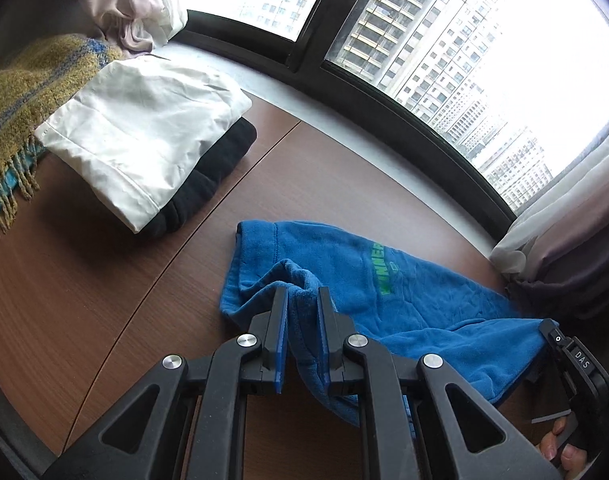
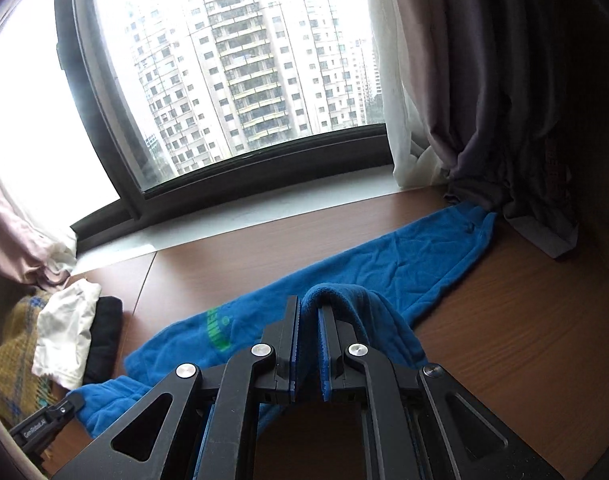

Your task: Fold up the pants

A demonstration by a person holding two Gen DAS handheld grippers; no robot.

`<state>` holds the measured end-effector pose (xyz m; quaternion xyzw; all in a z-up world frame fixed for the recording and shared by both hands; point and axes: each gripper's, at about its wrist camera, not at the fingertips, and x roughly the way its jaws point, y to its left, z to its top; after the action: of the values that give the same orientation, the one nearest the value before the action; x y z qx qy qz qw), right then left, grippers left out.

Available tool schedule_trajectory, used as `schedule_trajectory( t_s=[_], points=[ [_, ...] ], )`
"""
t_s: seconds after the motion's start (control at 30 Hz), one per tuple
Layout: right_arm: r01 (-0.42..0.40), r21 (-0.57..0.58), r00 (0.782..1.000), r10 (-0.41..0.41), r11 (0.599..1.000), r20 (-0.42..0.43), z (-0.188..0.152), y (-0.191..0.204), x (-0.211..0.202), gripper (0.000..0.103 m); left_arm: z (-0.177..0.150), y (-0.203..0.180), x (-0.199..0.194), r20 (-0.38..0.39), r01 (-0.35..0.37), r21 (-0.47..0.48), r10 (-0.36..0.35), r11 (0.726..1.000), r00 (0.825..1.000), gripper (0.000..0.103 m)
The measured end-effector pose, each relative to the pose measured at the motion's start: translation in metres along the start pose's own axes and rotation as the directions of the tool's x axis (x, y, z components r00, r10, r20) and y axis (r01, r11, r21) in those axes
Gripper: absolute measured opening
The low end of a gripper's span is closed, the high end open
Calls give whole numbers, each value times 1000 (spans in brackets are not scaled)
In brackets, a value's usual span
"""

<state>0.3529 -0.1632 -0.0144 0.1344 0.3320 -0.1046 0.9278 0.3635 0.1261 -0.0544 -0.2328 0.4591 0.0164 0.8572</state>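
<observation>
Blue fleece pants (image 1: 404,288) are lying stretched across the brown wooden table (image 1: 104,300), with green lettering showing on the cloth. In the left wrist view they are running from the centre out toward 4 o'clock; in the right wrist view one leg is reaching toward 2 o'clock, its end touching the dark curtain (image 2: 504,100).

The left gripper (image 1: 302,294) is pinching a bunched fold of the pants, jaws narrow with cloth pressed between them. The right gripper (image 2: 308,304) is also clamping the fabric, jaws nearly together, a fold draping over its right finger.

At 10 o'clock in the left view, a folded white garment (image 1: 144,136) is sitting on a black garment (image 1: 216,172), beside a mustard fringed blanket (image 1: 24,100). Behind the table, the window (image 2: 244,60) is showing apartment towers.
</observation>
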Motion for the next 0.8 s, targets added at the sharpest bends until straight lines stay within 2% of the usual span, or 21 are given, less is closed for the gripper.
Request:
schedule_trajectory(
  t_s=[0.23, 0.43, 0.57, 0.63, 0.8],
  points=[
    [14, 7, 993, -13, 1000, -117, 35, -2, 72, 9, 25, -14, 33, -25, -56, -3, 56, 998, 998, 15],
    [31, -21, 977, -35, 999, -208, 52, 6, 128, 9, 46, -17, 63, -43, -146, -20, 145, 989, 988, 21],
    [65, -43, 956, -75, 997, -284, 56, 7, 166, 9, 54, -20, 82, -42, -209, 9, 209, 978, 977, 28],
    [76, -44, 944, -86, 996, -318, 55, 6, 182, 10, 57, -21, 90, -36, -223, 31, 224, 974, 974, 29],
    [90, -54, 919, -104, 994, -381, 51, 4, 217, 11, 62, -24, 110, -27, -266, 80, 269, 961, 963, 39]
  ],
)
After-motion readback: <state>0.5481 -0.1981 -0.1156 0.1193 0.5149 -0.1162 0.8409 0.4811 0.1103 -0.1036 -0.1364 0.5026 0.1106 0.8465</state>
